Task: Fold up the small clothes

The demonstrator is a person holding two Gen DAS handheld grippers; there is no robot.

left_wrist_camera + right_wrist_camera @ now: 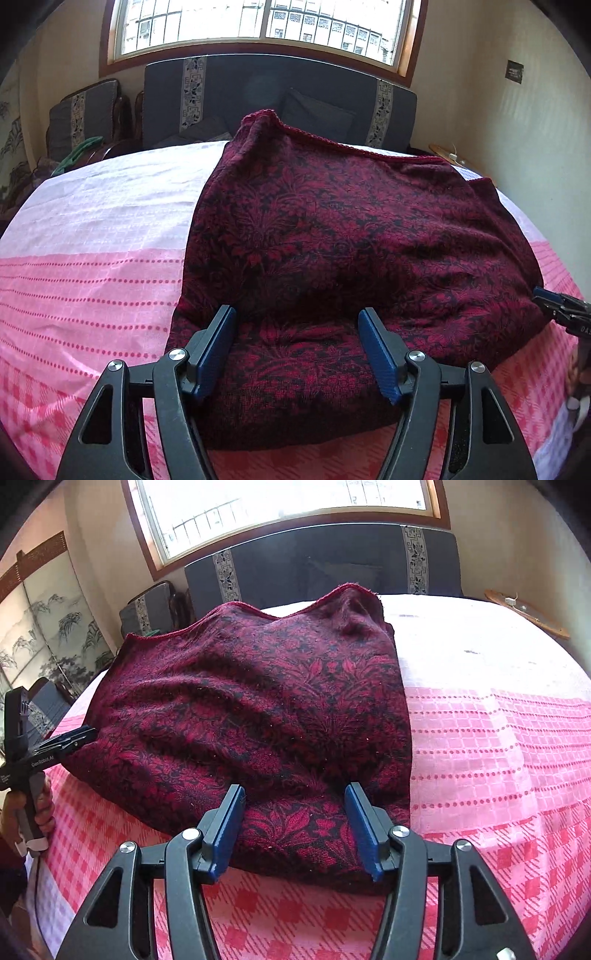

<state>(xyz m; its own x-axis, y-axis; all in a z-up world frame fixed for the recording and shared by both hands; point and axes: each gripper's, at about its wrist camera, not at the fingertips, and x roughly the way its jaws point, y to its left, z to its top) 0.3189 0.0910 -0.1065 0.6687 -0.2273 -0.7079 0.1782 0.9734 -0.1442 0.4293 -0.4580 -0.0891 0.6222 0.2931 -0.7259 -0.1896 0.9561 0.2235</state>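
A dark red garment with a black floral pattern lies in a broad folded mound on the bed, and it fills the middle of the right wrist view too. My left gripper is open over the garment's near edge, the cloth running under and between its blue pads without being pinched. My right gripper is open the same way over the near edge at the garment's other end. Each gripper shows in the other's view: the right gripper at the garment's right side, the left gripper at its left side.
The bed has a pink and white checked cover. A dark grey padded headboard stands behind it under a window. Cushioned chairs are at the back left. A person's hand holds the left gripper's handle. A wooden board lies at the far right.
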